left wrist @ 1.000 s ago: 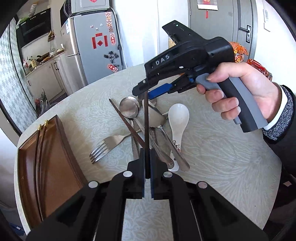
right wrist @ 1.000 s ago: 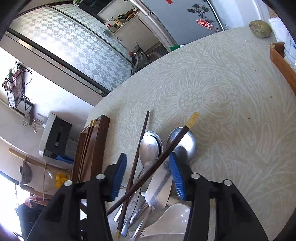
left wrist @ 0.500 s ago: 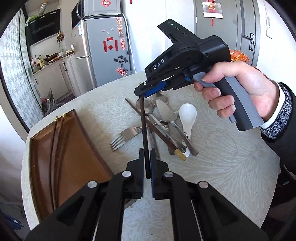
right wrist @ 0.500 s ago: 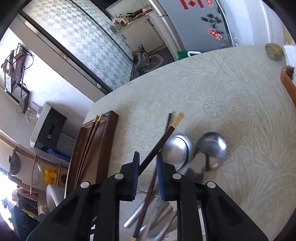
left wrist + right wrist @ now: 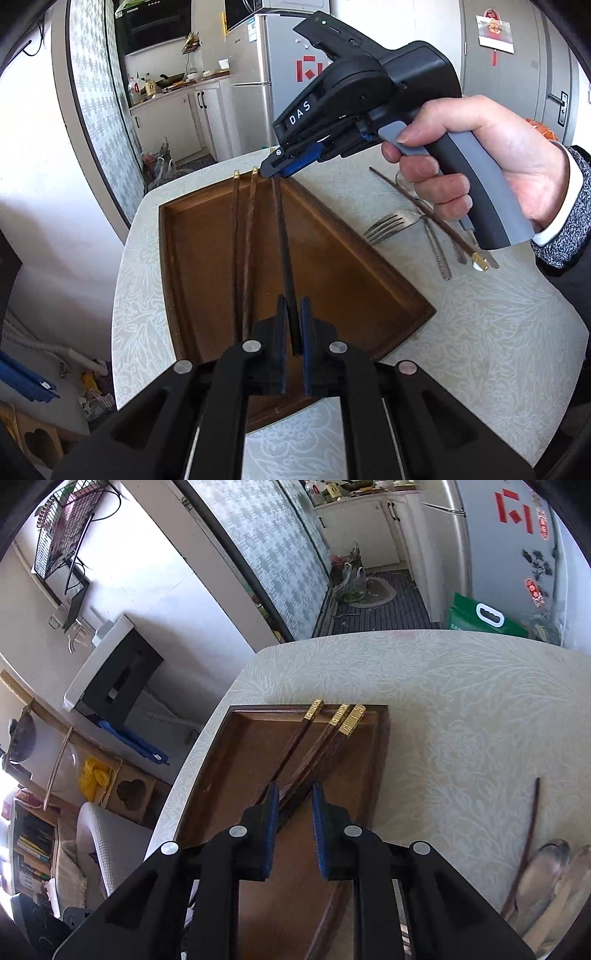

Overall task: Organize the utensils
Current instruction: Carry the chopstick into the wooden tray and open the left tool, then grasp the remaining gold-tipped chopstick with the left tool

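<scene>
Left gripper [image 5: 291,328]: jaws drawn narrow on the lower end of a dark brown wooden chopstick [image 5: 283,236], held above the tray and pointing away from the camera. There is a thin gap on either side of the stick in the left wrist view; firm contact cannot be confirmed.

Right gripper [image 5: 275,170]: held in the person's right hand [image 5: 480,166], wrist level, index finger on the grey trigger. Its nose angles down at the far end of the same chopstick, over the far rim of the tray. In the right wrist view its blue pads [image 5: 269,827] stand apart, with the stick passing between them and no pad visibly pressing it; jaws partly open [image 5: 293,825].

Container: rectangular dark wooden tray [image 5: 369,295] on the pale floral-patterned round table [image 5: 480,332]. It holds two brown chopsticks with gold caps [image 5: 242,236], lying side by side lengthwise, caps on the far rim.

Outside the tray, to the right on the table: a silver metal fork [image 5: 391,225], a further gold-capped chopstick [image 5: 436,221], and metal utensil handles [image 5: 437,251]. Two metal spoon bowls [image 5: 546,871] show at the edge of the right wrist view.
</scene>
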Motion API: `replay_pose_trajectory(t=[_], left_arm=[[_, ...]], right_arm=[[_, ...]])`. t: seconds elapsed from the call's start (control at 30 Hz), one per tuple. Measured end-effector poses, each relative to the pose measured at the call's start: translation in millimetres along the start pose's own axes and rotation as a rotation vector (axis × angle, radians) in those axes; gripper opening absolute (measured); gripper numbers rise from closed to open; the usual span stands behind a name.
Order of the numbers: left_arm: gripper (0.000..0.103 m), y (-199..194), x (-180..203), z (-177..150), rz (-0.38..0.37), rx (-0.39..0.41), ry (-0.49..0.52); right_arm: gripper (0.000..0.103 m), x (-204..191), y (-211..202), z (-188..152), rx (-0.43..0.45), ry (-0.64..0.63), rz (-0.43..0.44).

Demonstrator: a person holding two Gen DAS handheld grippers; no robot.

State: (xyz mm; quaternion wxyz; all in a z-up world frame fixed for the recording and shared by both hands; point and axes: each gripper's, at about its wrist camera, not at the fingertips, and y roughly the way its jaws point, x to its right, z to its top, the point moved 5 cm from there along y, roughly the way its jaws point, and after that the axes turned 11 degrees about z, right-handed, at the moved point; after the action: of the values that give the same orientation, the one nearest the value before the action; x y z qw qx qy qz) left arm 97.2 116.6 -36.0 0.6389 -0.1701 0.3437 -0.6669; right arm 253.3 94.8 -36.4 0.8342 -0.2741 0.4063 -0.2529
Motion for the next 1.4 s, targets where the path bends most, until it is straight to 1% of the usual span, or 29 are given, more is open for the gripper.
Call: replay_pose_trajectory(t=[0.17, 0.27, 0.33, 0.37, 0.4, 0.43, 0.47, 0.5, 0.53, 0.57, 0.6, 0.63, 0.7, 0.8, 0.93, 1.03, 1.07, 1.13, 1.17, 1.23, 1.3, 1.37, 1.4], left_arm=[[0.008, 22.5, -5.9, -10.4, 0.008, -0.053, 0.018], [0.009, 28.2, -2.2, -15.2, -0.004, -0.068, 0.028], [0.011, 26.2, 1.6, -14.1, 0.000, -0.060, 0.026], [0.012, 26.0, 1.6, -14.3, -0.001, -0.063, 0.023], [0.023, 25.0, 0.8, -14.4, 0.006, -0.064, 0.021], [0.046, 23.8, -0.3, -14.8, 0.017, -0.061, 0.018], [0.054, 20.2, -2.5, -14.6, 0.028, -0.050, 0.013], [0.058, 15.6, -5.0, -14.0, 0.035, -0.036, 0.007], [0.059, 10.5, -6.3, -13.2, 0.036, -0.023, 0.004], [0.063, 4.1, -8.2, -11.6, 0.031, -0.004, -0.001], [0.073, -5.1, -8.5, -9.0, 0.022, 0.024, -0.009], [0.075, -11.1, -8.0, -6.5, 0.013, 0.040, -0.013], [0.075, -21.5, -0.5, -1.4, -0.010, 0.063, -0.009], [0.075, -26.5, 22.7, 6.6, -0.050, 0.079, 0.019], [0.075, -21.0, 63.1, 16.9, -0.111, 0.076, 0.061], [0.075, -12.2, 97.0, 22.6, -0.160, 0.052, 0.089], [0.073, -8.7, 107.4, 24.2, -0.173, 0.038, 0.097], [0.055, -0.6, 127.8, 28.1, -0.205, 0.005, 0.107], [0.053, 2.8, 135.6, 30.1, -0.216, -0.008, 0.102], [0.053, 6.9, 148.9, 31.5, -0.262, -0.029, 0.080], [0.053, 6.0, 164.7, 30.9, -0.291, -0.037, 0.098], [0.053, 8.7, 174.0, 28.5, -0.273, -0.039, 0.125], [0.053, 11.6, 177.1, 27.6, -0.247, -0.043, 0.139]], right_arm=[[0.018, 6.4, 19.0, -1.6, -0.020, -0.007, -0.035], [0.018, 9.3, 26.3, -3.1, -0.033, -0.019, -0.053], [0.018, 10.8, 26.4, -4.9, -0.033, -0.018, -0.048], [0.021, 11.1, 26.3, -5.7, -0.037, -0.018, -0.048], [0.032, 10.9, 24.3, -7.0, -0.039, -0.017, -0.046], [0.036, 10.3, 20.4, -7.4, -0.034, -0.019, -0.043], [0.044, 9.7, 14.0, -8.3, -0.030, -0.023, -0.036], [0.053, 8.8, 4.3, -9.1, -0.021, -0.029, -0.026], [0.057, 8.7, -8.7, -9.8, -0.006, -0.035, -0.018], [0.064, 9.1, -23.0, -10.8, 0.008, -0.046, -0.013], [0.066, 10.5, -38.9, -11.7, 0.022, -0.058, -0.012], [0.068, 13.6, -55.5, -12.9, 0.036, -0.067, -0.016], [0.071, 23.5, -90.2, -17.2, 0.063, -0.077, -0.032], [0.071, 45.1, -134.9, -27.1, 0.100, -0.067, -0.073], [0.071, 76.4, -174.2, -46.5, 0.133, -0.027, -0.108], [0.071, 96.9, -184.7, -61.7, 0.132, 0.005, -0.117], [0.071, 104.0, -186.1, -67.1, 0.131, 0.016, -0.116], [0.071, 114.8, -186.8, -76.3, 0.126, 0.035, -0.106], [0.071, 120.2, -186.5, -80.1, 0.125, 0.045, -0.102], [0.071, 128.3, -185.3, -85.8, 0.120, 0.059, -0.093], [0.071, 134.6, -185.1, -90.9, 0.114, 0.067, -0.088], [0.071, 138.1, -184.9, -94.4, 0.113, 0.069, -0.082], [0.071, 139.4, -185.3, -95.9, 0.112, 0.070, -0.078]])
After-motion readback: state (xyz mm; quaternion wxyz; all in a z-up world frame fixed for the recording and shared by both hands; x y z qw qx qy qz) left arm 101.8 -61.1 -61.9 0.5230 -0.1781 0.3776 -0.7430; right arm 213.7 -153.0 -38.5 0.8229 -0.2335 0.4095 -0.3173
